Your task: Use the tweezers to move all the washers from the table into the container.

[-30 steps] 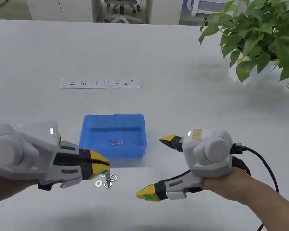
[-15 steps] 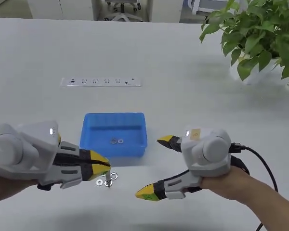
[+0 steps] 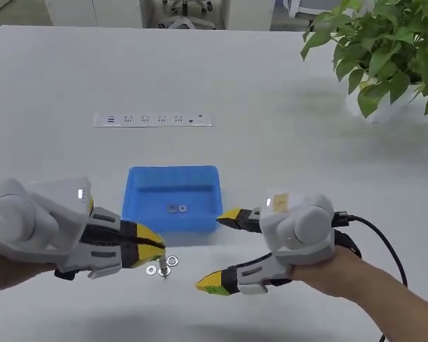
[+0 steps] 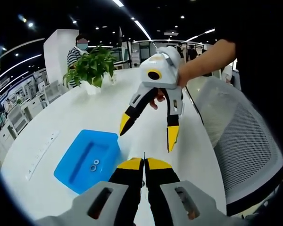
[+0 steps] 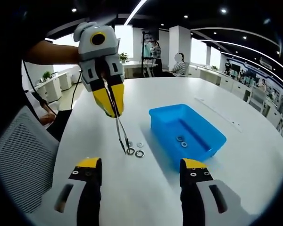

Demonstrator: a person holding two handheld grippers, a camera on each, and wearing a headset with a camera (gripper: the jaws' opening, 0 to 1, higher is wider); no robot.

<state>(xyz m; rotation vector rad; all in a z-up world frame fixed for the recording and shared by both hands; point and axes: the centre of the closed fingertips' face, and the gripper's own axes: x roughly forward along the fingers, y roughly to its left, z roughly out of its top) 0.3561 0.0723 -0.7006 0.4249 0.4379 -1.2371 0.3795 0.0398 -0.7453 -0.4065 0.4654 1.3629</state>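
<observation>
Tweezers (image 5: 120, 127) sit clamped in the closed left gripper (image 3: 155, 246), tips touching washers (image 3: 164, 265) on the tabletop (image 3: 271, 107), at six o'clock from the blue container (image 3: 139, 203). Right gripper (image 3: 214, 249) hangs wide open.

Looking down from the head view, the left gripper (image 3: 161, 246) covers most of the tweezers (image 3: 164, 271); just the tip pokes out among the washers (image 3: 172, 261). Whether it pinches 1 is too small to tell. The plant (image 3: 385, 50) runs off the right edge.

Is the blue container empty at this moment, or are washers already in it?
Not empty: two washers lie inside the blue container, on its floor.
</observation>
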